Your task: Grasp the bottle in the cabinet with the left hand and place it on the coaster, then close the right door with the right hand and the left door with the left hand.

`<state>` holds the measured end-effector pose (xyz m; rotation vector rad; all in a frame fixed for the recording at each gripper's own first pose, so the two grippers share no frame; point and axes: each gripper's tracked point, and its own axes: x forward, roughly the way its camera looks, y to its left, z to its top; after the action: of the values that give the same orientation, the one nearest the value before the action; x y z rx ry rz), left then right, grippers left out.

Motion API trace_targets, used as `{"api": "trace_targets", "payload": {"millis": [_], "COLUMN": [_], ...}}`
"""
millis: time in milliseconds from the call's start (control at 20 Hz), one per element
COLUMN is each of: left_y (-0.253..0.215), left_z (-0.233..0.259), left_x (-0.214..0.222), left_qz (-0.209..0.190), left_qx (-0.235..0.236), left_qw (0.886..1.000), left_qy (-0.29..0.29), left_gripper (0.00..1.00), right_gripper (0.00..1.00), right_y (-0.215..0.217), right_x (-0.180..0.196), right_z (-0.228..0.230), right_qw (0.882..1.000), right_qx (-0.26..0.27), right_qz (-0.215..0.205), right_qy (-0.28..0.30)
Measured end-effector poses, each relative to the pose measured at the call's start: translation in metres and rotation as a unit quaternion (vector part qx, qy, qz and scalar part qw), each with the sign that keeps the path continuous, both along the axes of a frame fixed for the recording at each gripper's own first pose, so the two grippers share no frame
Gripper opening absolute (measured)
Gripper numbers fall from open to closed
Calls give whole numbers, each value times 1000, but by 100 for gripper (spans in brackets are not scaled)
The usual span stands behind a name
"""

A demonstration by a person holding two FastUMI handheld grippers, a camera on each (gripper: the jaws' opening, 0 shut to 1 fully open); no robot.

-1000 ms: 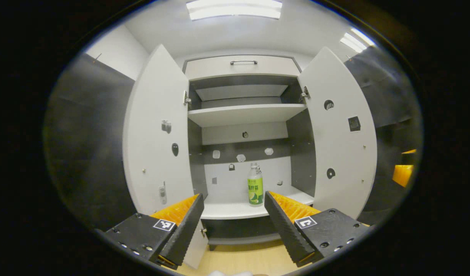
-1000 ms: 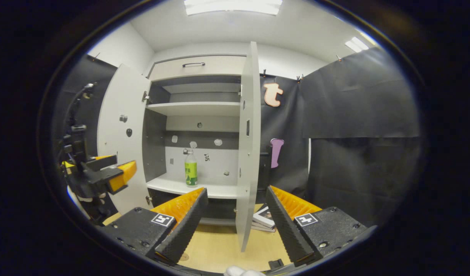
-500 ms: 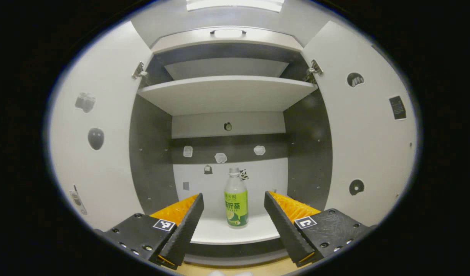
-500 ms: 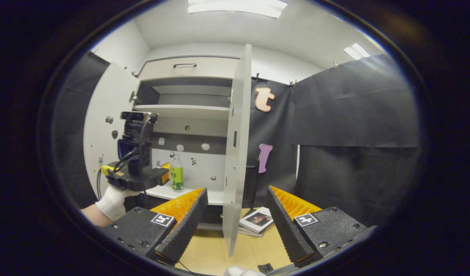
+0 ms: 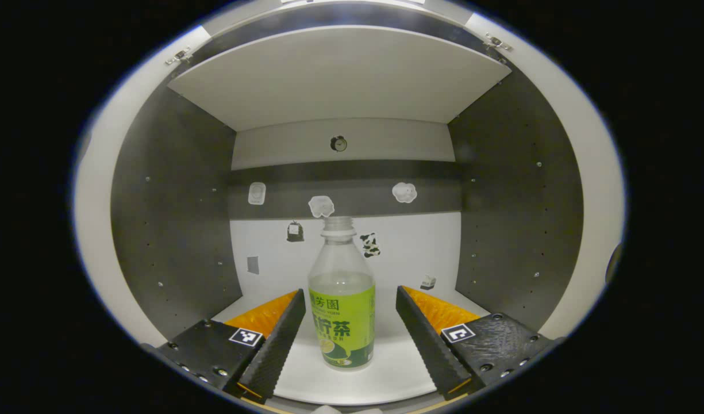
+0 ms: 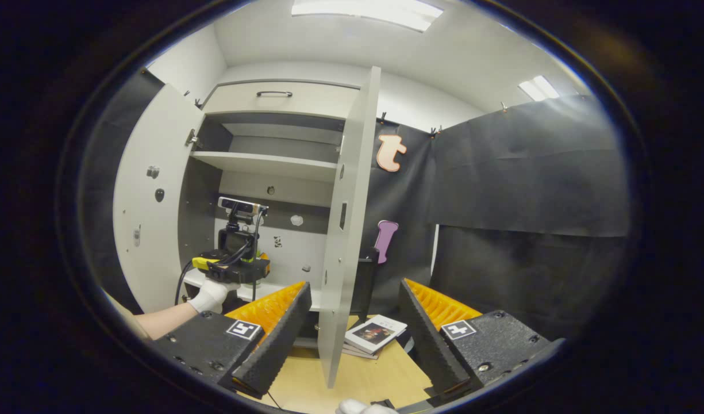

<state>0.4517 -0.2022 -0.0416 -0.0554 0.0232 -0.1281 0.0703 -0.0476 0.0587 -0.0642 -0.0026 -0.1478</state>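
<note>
A clear bottle (image 5: pixel 341 310) with a green label and pale liquid stands upright on the cabinet's lower shelf (image 5: pixel 397 374). My left gripper (image 5: pixel 349 294) is open, with one finger on each side of the bottle and a gap on both sides. In the right gripper view, a gloved hand holds the left gripper (image 6: pixel 237 267) inside the cabinet, in front of the bottle. The right door (image 6: pixel 346 230) stands open, edge-on, and the left door (image 6: pixel 150 201) is swung wide. My right gripper (image 6: pixel 354 286) is open and holds nothing, back from the cabinet near the right door.
An upper shelf (image 5: pixel 340 75) spans the cabinet above the bottle, with dark side walls (image 5: pixel 173 230) close on both sides. A stack of books (image 6: pixel 372 333) lies on the wooden table (image 6: pixel 357 379) below the right door. Black cloth (image 6: pixel 530 201) hangs to the right.
My left gripper has moved forward into the cabinet, and the bottle now stands between its open fingers. The right gripper has shifted only slightly and stays open.
</note>
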Motion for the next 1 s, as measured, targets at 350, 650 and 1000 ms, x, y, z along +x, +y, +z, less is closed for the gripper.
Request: {"api": "trace_targets", "payload": {"millis": [350, 650, 1000], "left_y": [7, 11, 30], "left_z": [-12, 5, 37], "left_x": [26, 2, -78], "left_qz": [20, 0, -24], "left_qx": [-1, -12, -3], "left_qw": [1000, 1000, 999], "left_qy": [15, 4, -36], "left_gripper": [89, 74, 74], "right_gripper": [99, 99, 99], "right_y": [-9, -9, -3], "right_x": [4, 6, 8], "right_z": [-13, -15, -29], "right_qw": [1000, 1000, 999], "right_qx": [11, 14, 25], "right_qz": [-5, 4, 15], "right_qy": [19, 18, 23]}}
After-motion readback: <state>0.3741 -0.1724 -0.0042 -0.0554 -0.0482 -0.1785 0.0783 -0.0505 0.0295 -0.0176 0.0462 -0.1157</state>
